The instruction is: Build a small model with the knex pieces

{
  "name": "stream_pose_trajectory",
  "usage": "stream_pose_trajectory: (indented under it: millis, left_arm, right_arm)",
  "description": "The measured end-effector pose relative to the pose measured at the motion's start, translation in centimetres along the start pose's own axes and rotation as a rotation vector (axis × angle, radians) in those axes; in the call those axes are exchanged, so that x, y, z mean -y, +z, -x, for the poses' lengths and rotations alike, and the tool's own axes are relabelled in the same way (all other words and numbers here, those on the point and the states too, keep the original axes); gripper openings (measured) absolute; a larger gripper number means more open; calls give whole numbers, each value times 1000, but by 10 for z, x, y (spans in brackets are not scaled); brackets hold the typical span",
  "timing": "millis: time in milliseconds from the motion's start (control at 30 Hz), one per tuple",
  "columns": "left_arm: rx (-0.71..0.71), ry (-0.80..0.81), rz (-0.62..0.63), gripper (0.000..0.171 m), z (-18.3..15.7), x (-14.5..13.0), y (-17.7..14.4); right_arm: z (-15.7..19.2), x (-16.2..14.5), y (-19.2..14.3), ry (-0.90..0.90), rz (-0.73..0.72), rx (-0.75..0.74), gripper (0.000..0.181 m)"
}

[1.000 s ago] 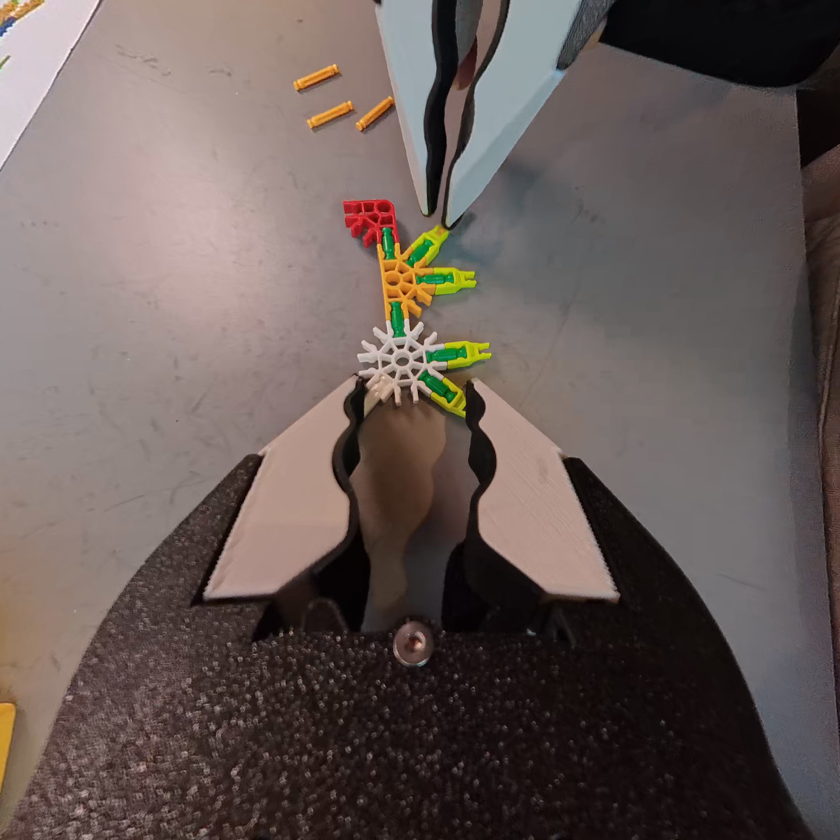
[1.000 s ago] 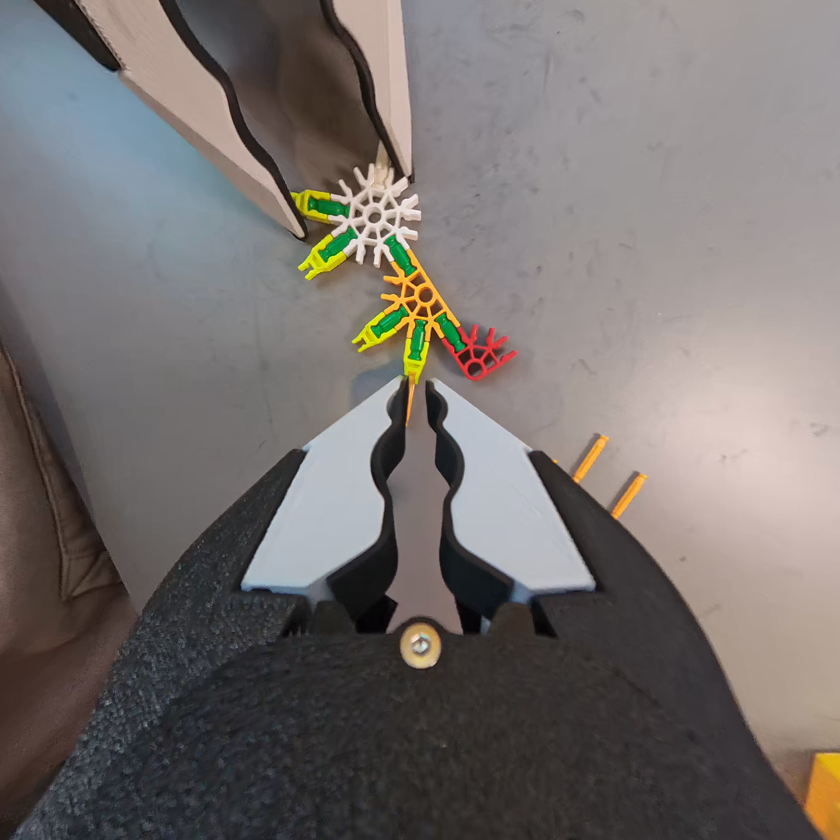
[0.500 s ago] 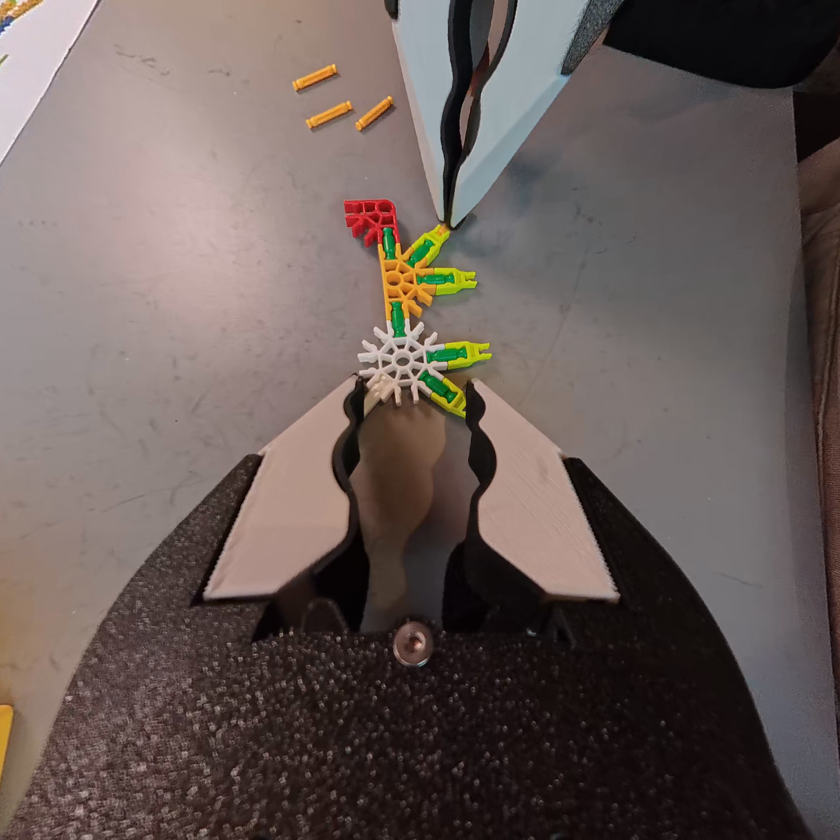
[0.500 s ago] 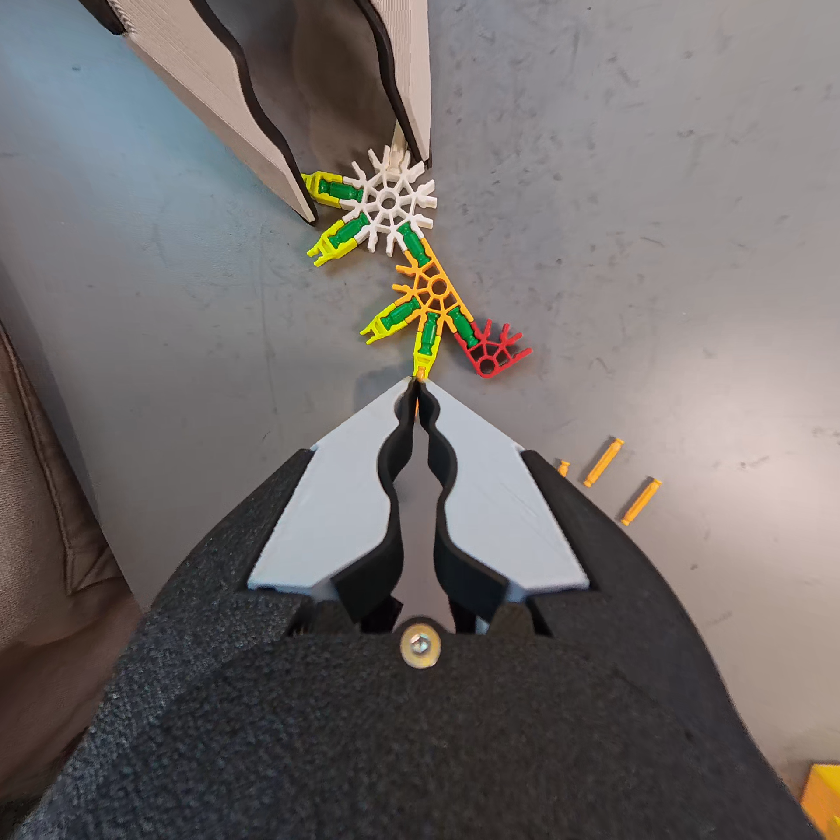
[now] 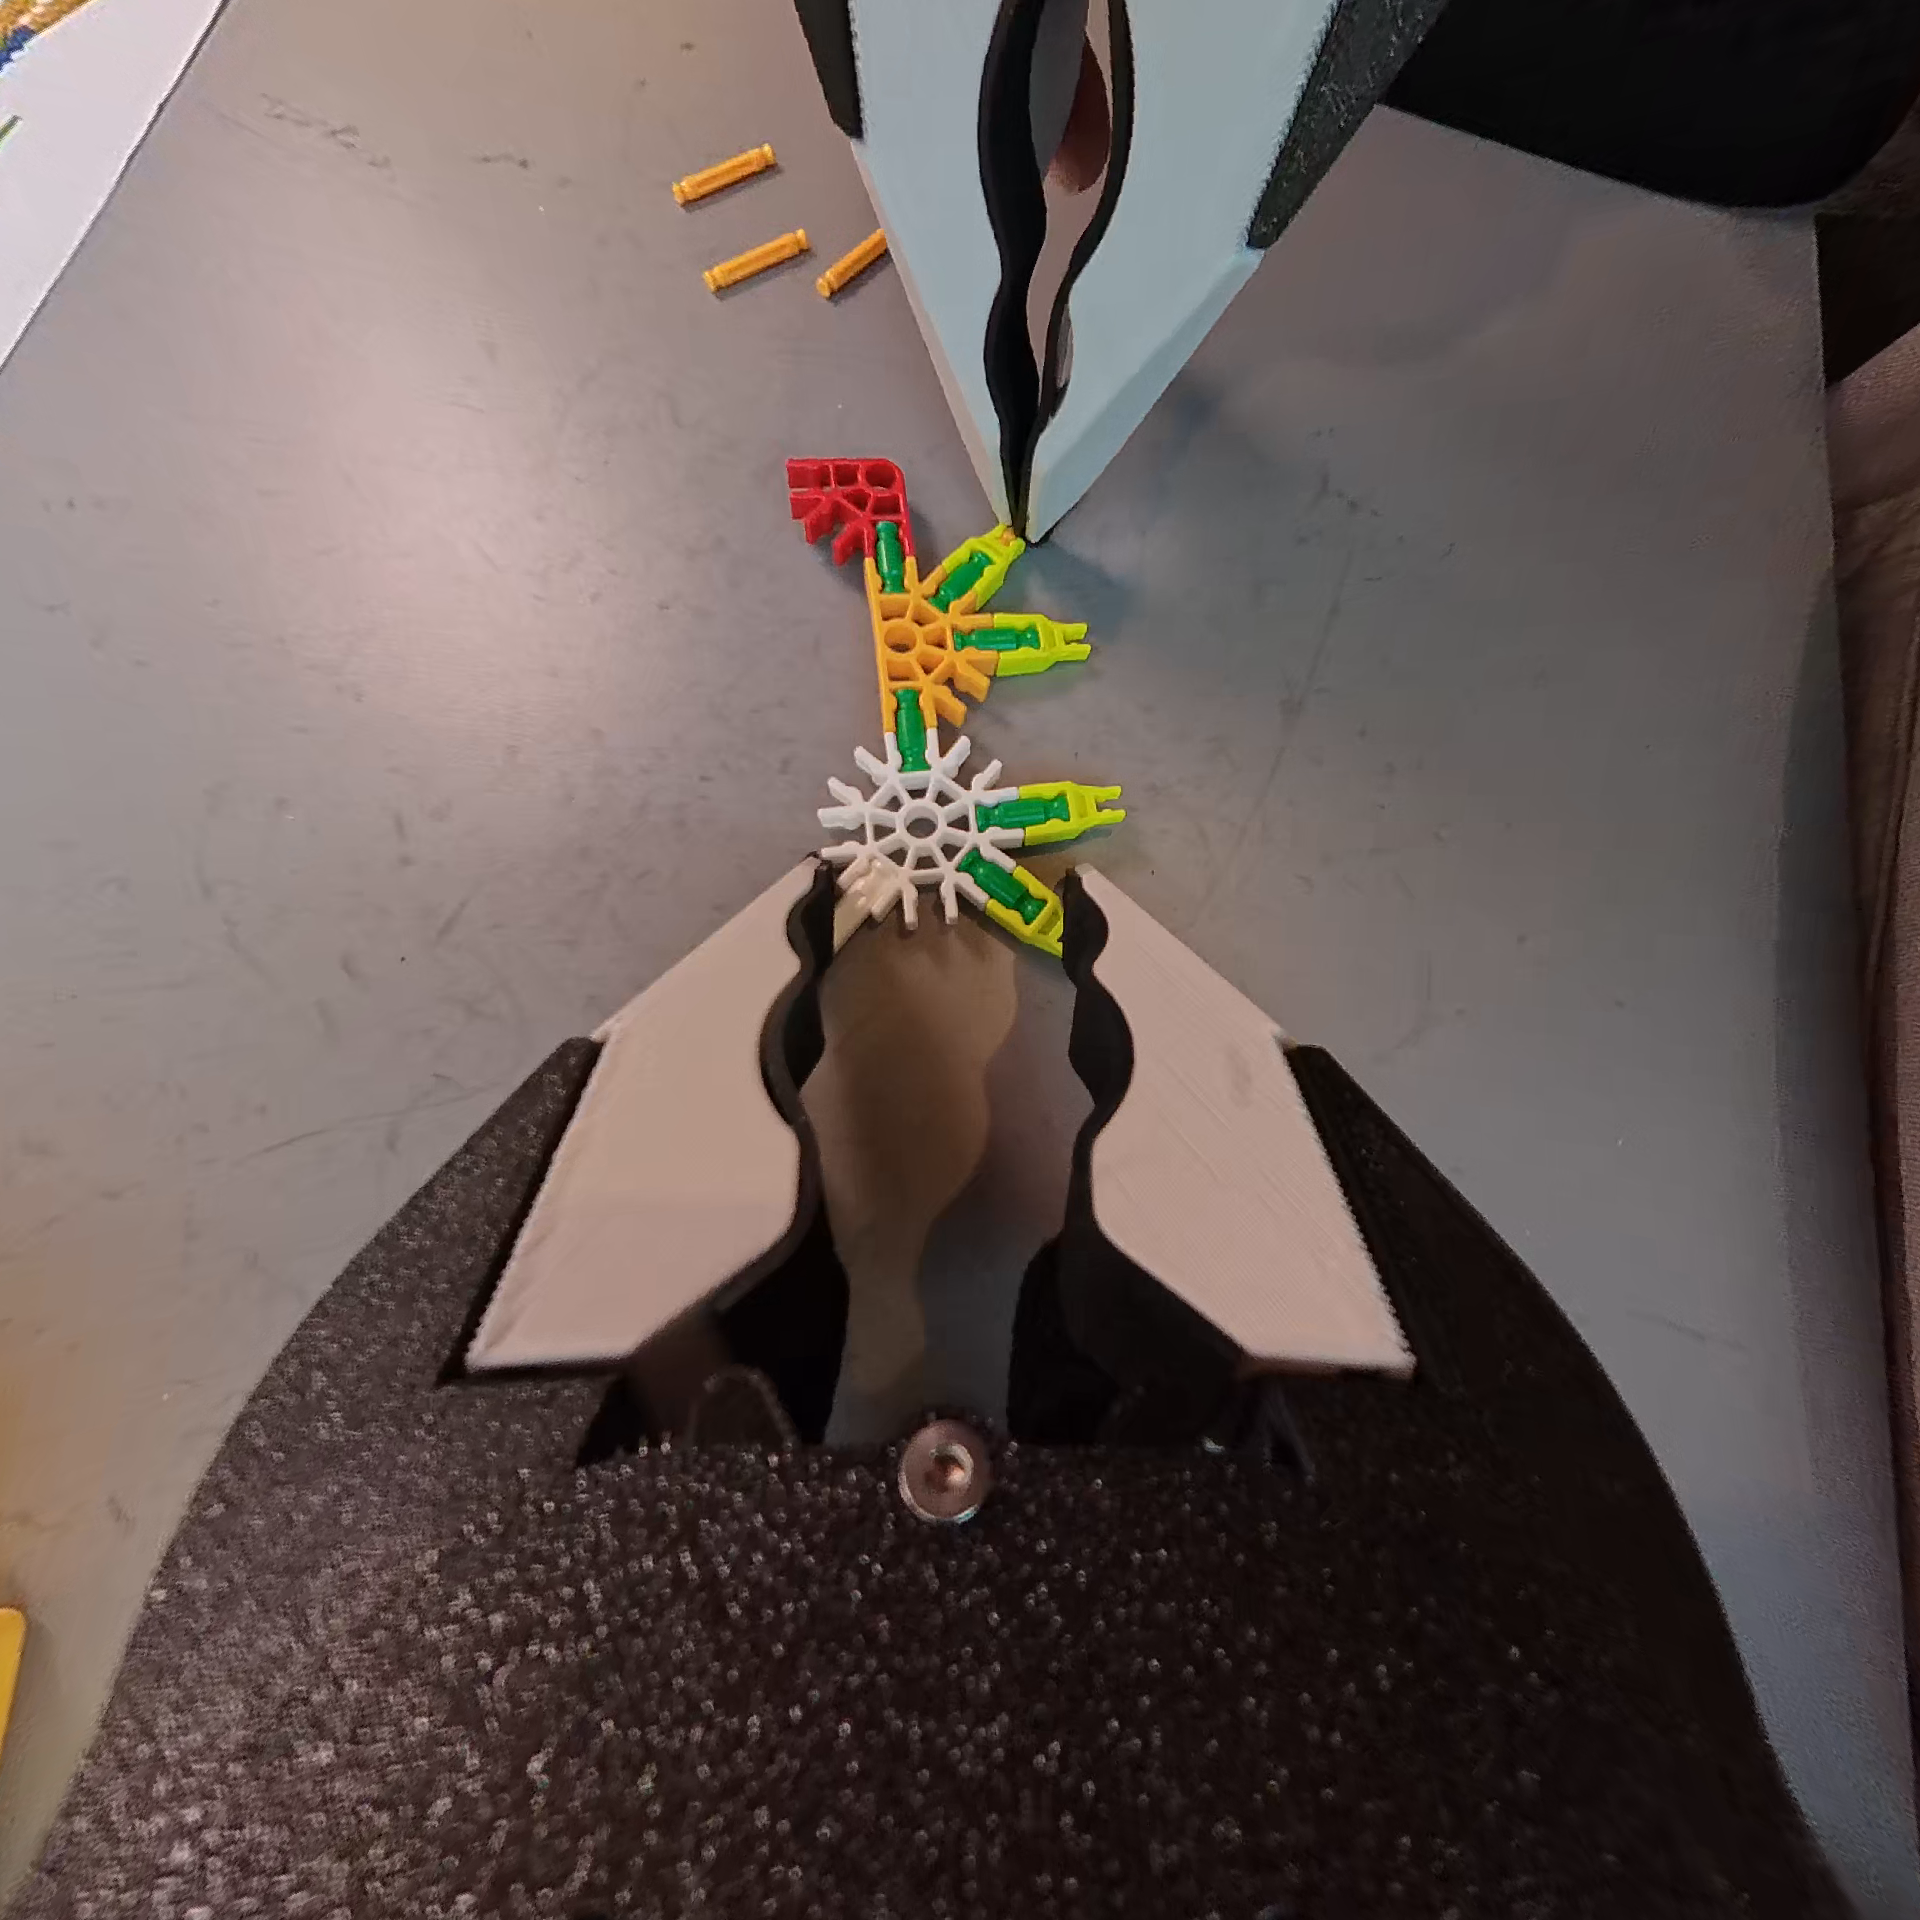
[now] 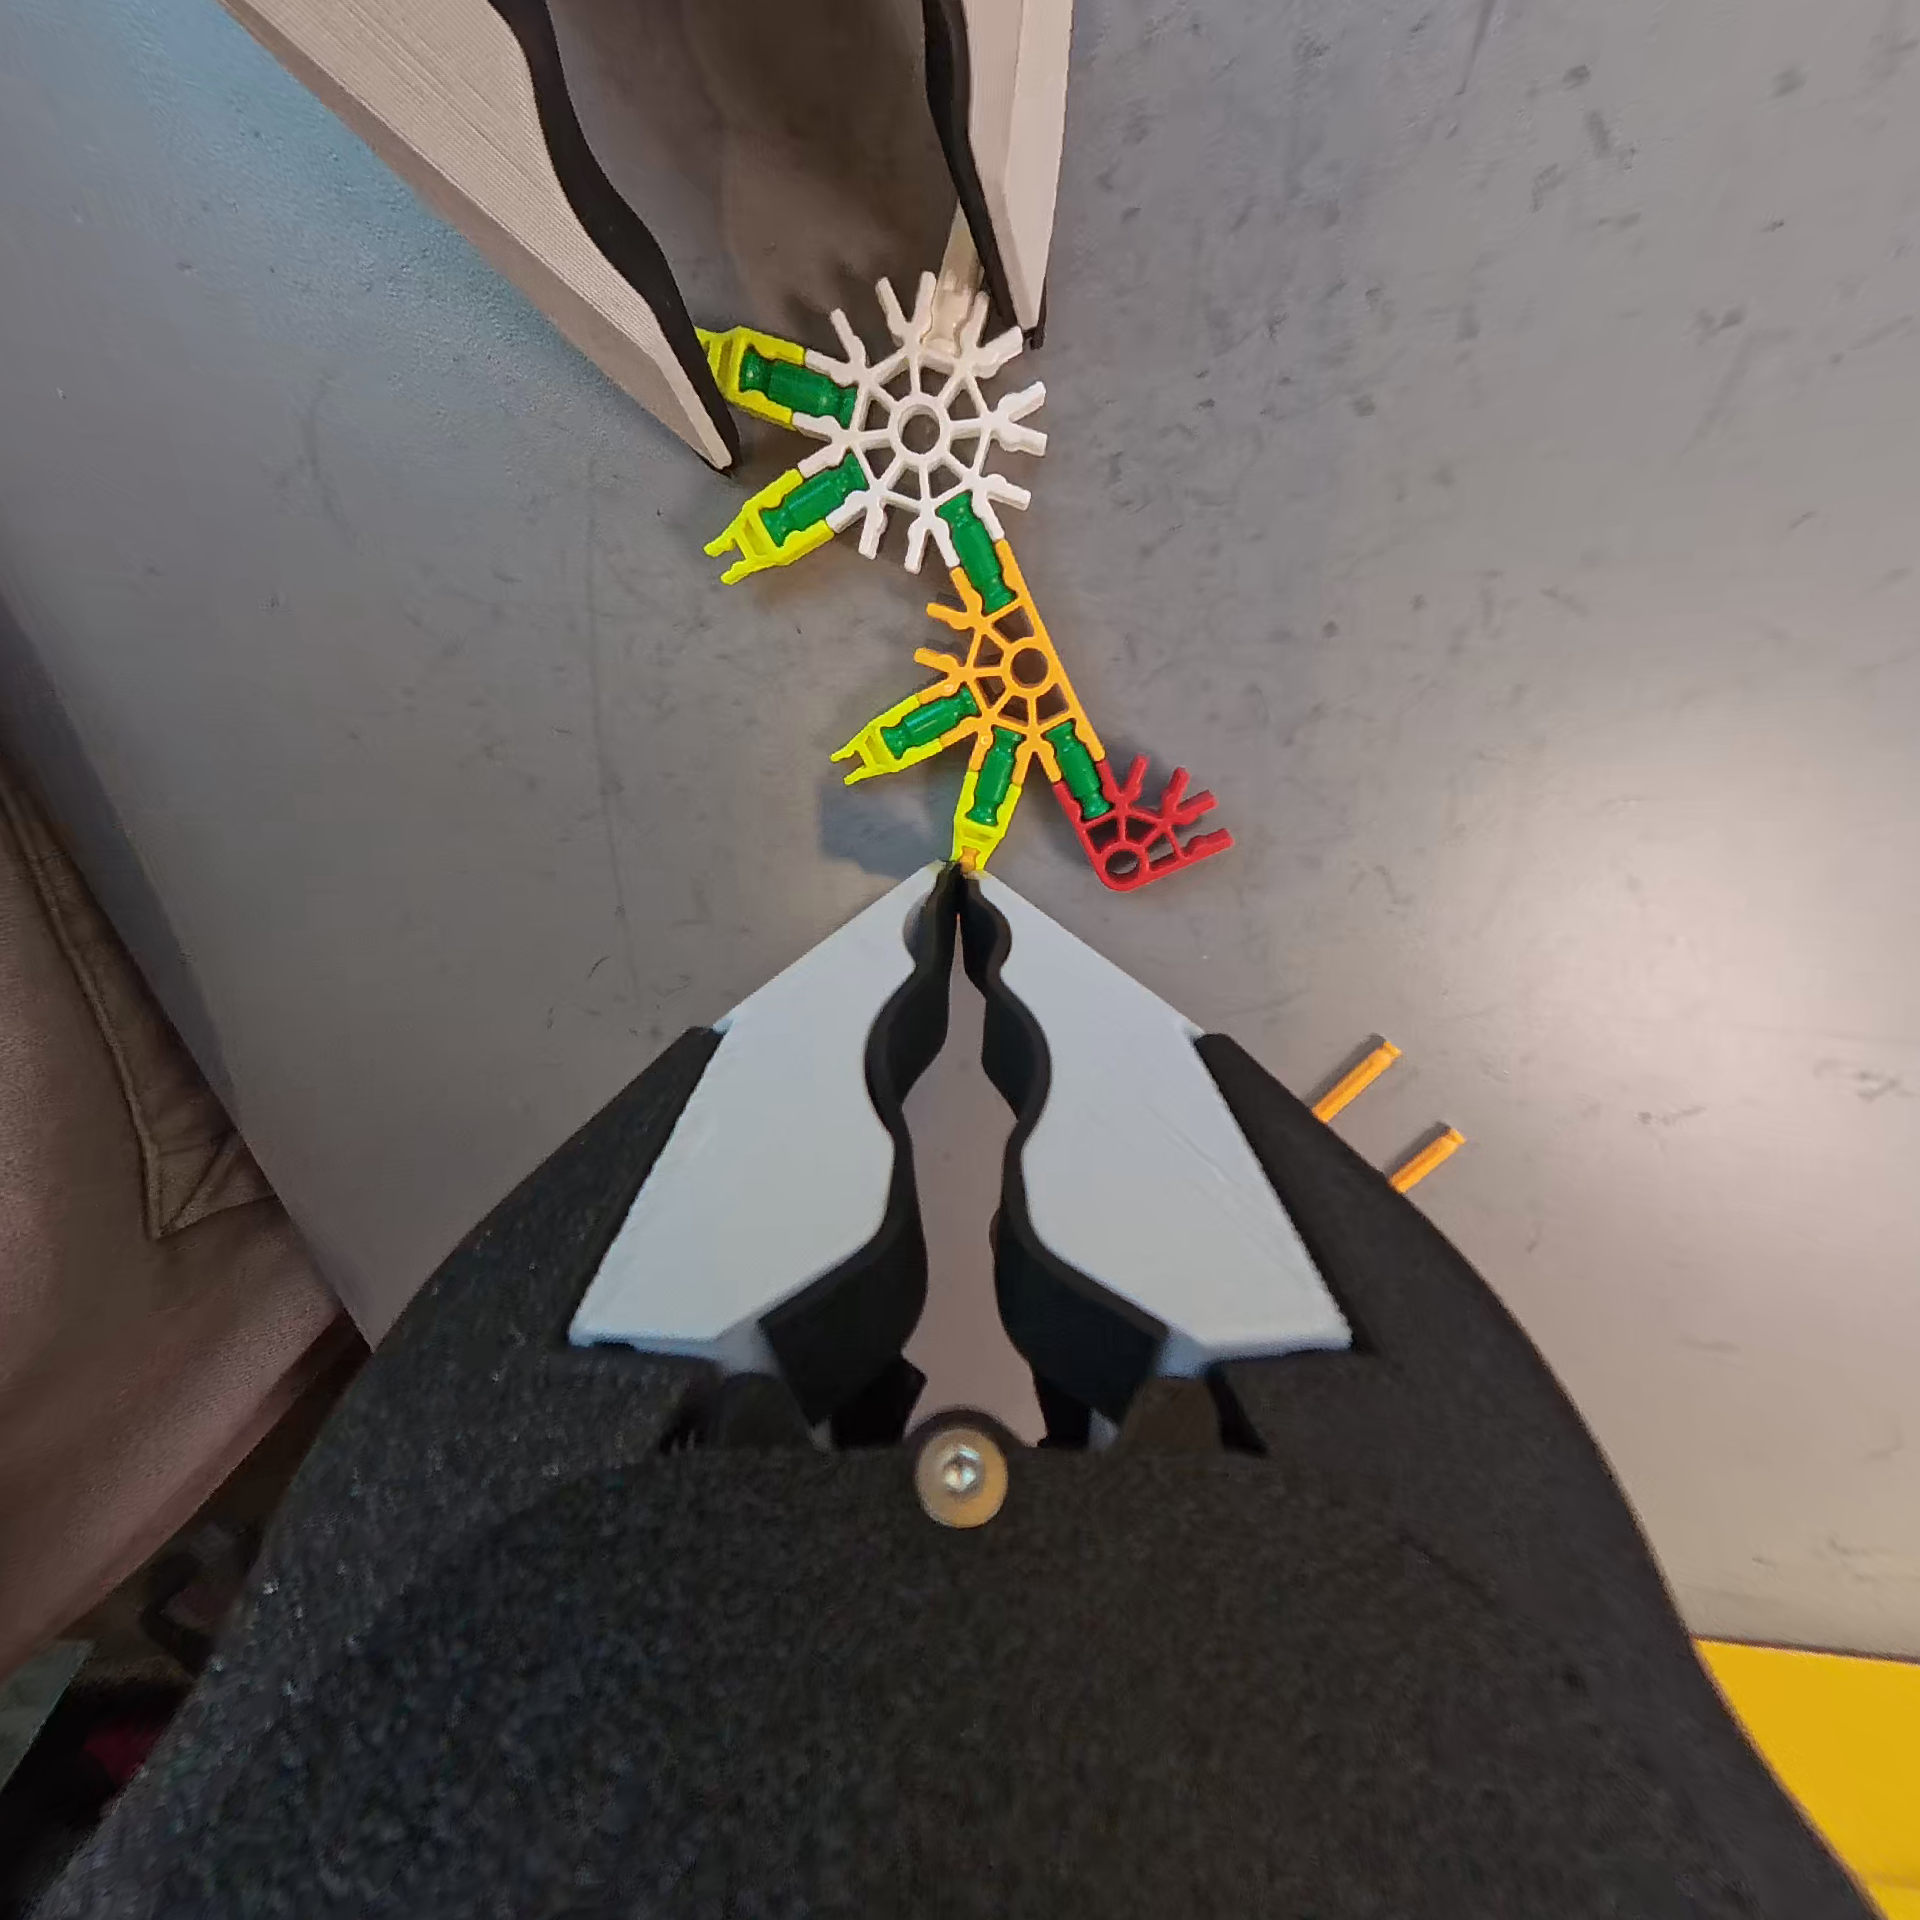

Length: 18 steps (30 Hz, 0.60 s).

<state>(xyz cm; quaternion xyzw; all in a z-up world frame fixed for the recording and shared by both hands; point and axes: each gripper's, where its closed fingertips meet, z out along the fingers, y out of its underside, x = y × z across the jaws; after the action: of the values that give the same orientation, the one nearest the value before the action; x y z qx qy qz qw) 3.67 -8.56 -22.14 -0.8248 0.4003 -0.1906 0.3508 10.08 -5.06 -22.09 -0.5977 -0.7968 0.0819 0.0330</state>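
Inspection finds a flat toy assembly (image 5: 914, 644) lying on the grey bench (image 5: 416, 727) between the two grippers: a white snowflake hub (image 5: 920, 826) nearest the left gripper, an orange fan-shaped hub (image 6: 1013, 665) in the middle and a red corner piece (image 5: 847, 494) at the far end, joined by green rods with yellow-green clips. The left gripper (image 5: 945, 883) stands wide open, its jaws either side of the white hub's near edge, gripping nothing. The right gripper (image 6: 961, 868) has its jaws pressed together at the tips on what appears to be the end of an orange rod (image 6: 968, 858), which touches the open end of one yellow-green clip (image 6: 982, 821). Three loose orange rods (image 5: 755, 260) lie apart, far left. No brand or writing is legible on the toy; the print on the white sheet (image 5: 62, 156) at the far left corner cannot be made out.
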Motion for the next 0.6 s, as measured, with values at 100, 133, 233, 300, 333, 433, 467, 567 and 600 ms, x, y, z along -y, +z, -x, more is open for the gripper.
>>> stream_pose_trajectory:
  millis: [100, 133, 233, 300, 333, 433, 467, 567, 600]
  left_arm:
    - [-1, 0, 0, 44, 0, 0, 0]
    - [-1, 0, 1, 44, 0, 0, 0]
    - [2, 0, 0, 44, 0, 0, 0]
    - [3, 0, -1, 44, 0, 0, 0]
    - [3, 0, -1, 44, 0, 0, 0]
    - [-4, -10, -4, 44, 0, 0, -1]
    - [-6, -11, -4, 44, 0, 0, -1]
    - [-1, -1, -1, 44, 0, 0, 0]
    - [-4, -4, -2, 44, 0, 0, 0]
  right_arm:
    - [0, 0, 0, -15, 18, -18, 0]
    - [0, 0, 0, -17, 23, -16, 0]
    - [-1, 1, 0, -25, 32, -6, 0]
    - [-1, 1, 0, -29, 28, -13, 0]
    - [-1, 1, 0, -26, 17, -17, 0]
    - [-1, 1, -1, 14, -71, -10, 0]
    - [-1, 1, -3, 40, -115, 3, 0]
    - [-7, 0, -25, 164, -276, 29, 8]
    - [-15, -6, -32, 194, -306, -2, 9]
